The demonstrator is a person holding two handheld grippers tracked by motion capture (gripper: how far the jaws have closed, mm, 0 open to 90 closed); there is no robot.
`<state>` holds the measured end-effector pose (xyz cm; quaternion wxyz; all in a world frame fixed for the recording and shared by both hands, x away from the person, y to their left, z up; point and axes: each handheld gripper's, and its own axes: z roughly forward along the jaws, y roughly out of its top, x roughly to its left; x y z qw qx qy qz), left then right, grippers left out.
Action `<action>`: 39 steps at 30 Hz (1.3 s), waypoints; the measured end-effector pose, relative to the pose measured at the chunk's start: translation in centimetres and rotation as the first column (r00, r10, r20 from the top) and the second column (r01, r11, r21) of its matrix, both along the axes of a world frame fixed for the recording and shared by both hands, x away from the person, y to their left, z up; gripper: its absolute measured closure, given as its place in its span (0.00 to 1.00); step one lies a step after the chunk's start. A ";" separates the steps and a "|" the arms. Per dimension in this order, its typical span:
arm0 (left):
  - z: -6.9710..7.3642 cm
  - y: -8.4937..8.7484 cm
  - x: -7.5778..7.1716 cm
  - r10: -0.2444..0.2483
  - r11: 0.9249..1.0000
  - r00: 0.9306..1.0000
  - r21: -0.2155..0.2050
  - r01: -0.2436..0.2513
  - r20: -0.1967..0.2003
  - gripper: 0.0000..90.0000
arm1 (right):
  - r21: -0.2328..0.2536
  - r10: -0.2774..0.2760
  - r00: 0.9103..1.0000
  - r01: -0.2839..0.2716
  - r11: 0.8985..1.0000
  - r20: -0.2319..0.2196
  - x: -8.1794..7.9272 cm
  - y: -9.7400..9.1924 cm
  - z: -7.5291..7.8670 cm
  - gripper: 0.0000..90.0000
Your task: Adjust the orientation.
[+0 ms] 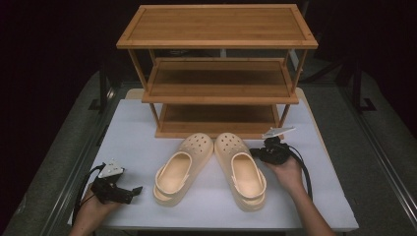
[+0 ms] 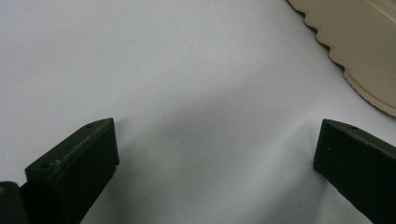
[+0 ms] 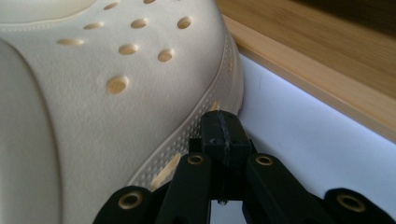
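The right gripper (image 1: 261, 153), clenched empty, presses the right cream perforated foam clog (image 1: 242, 169) at its three o'clock side; it may skid askew; the left gripper (image 1: 134, 191) rests released.

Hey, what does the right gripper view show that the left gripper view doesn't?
Right gripper view alone: the right claw, its jaws shut together with nothing between them, its tip against the side of the right clog near the toe holes, and the rack base just beyond. Left gripper view alone: the left claw, its jaws wide open over bare table, and the scalloped sole edge of the left clog at the corner. Both: the white table.
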<state>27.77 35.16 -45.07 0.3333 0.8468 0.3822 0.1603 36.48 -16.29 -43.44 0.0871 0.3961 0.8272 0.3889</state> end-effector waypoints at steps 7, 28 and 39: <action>0.0 0.0 0.0 0.001 1.000 1.000 0.001 -0.001 0.001 0.00 | 0.018 -0.005 1.000 0.005 1.000 -0.001 -0.2 -0.2 0.3 0.96; 0.0 0.0 0.0 0.002 1.000 1.000 -0.001 -0.002 0.001 0.00 | 0.069 0.004 0.997 -0.009 0.998 0.078 -7.5 -1.7 5.2 0.73; 0.0 0.0 0.0 0.000 1.000 1.000 0.001 0.000 0.000 0.00 | 0.021 0.017 0.998 -0.018 1.000 0.066 -6.8 -0.1 3.6 0.88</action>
